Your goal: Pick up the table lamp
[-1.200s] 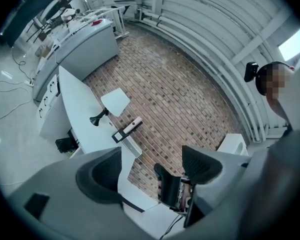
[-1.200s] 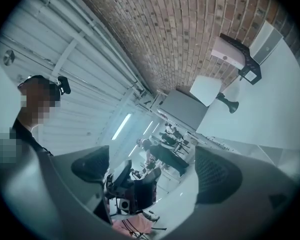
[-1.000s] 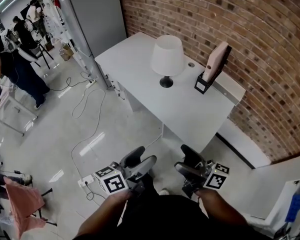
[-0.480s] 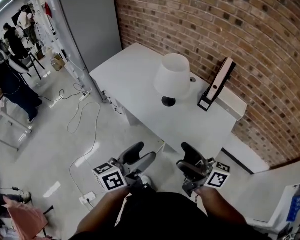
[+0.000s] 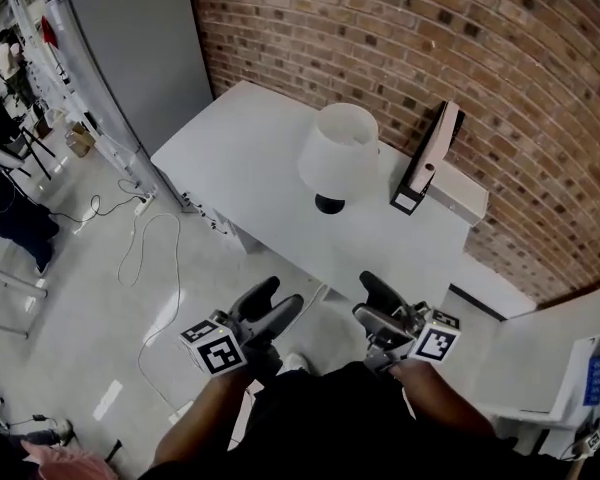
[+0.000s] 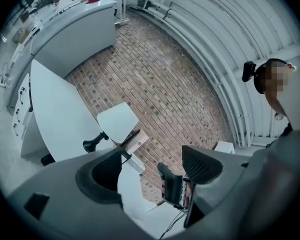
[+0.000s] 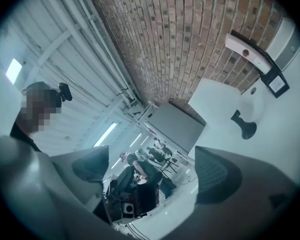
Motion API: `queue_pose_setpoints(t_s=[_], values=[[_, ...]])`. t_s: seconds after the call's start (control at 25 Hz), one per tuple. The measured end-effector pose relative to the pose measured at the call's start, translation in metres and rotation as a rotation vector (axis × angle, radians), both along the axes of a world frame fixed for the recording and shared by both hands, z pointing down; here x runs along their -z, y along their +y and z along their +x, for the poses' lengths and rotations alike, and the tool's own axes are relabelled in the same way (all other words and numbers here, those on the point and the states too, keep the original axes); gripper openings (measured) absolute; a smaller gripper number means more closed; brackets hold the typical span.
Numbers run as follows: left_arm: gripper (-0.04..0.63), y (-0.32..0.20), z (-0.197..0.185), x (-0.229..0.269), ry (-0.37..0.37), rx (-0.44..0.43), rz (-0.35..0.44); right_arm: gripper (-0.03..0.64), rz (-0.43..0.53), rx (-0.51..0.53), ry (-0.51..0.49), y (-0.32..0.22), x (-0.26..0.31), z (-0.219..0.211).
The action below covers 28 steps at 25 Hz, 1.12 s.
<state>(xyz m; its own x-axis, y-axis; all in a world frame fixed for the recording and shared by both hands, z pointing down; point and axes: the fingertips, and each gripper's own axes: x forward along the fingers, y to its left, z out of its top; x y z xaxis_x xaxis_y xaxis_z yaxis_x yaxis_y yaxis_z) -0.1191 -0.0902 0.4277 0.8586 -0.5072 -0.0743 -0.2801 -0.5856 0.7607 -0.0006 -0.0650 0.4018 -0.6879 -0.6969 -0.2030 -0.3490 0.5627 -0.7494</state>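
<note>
Two grippers are being held short of the white desk [image 5: 230, 158], left gripper [image 5: 273, 300] and right gripper [image 5: 372, 303], both with jaws apart and empty. The table lamp [image 5: 337, 158] is standing upright on the desk, ahead and between them, well apart, seemingly nearer the right.

table lamp [image 5: 337, 155]: white shade, seemingly black base | desk [image 5: 240, 168]: white

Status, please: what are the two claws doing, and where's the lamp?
Left gripper, right gripper: open, empty, short of desk. Table lamp upright there, untouched. File holder beside it, not blocking.
</note>
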Motion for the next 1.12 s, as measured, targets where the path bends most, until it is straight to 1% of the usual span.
queue_pose_setpoints(t_s=[0.08,0.2,0.32,0.44,0.6,0.8,0.88,1.04,1.12], values=[[0.377,-0.009,-0.001,-0.002,0.015,-0.008,-0.020,0.532,0.002,-0.019,-0.011,-0.006,0.005,-0.003],[0.377,-0.016,0.001,-0.003,0.023,-0.029,-0.028,0.532,0.005,-0.033,-0.011,-0.014,0.012,-0.005],[0.377,-0.028,0.006,-0.008,0.028,-0.035,-0.041,0.526,-0.012,-0.059,-0.002,-0.025,0.003,0.006],[0.377,-0.034,0.013,-0.008,0.031,-0.038,-0.043,0.523,-0.023,-0.061,-0.002,-0.033,-0.006,0.018],[0.377,-0.049,0.015,-0.007,0.014,-0.015,-0.034,0.517,-0.018,-0.059,-0.031,-0.057,-0.006,0.029],[0.377,-0.080,0.023,0.002,0.025,0.025,-0.030,0.515,0.020,-0.045,-0.061,-0.093,0.013,0.045],[0.377,-0.095,0.027,0.009,0.055,0.050,-0.033,0.512,0.026,-0.046,-0.069,-0.107,0.017,0.057],[0.377,-0.123,0.035,0.020,0.147,0.112,-0.045,0.509,0.013,-0.045,-0.069,-0.131,0.007,0.087],[0.377,-0.135,0.041,0.026,0.172,0.139,-0.042,0.508,0.008,-0.041,-0.083,-0.142,0.003,0.100]])
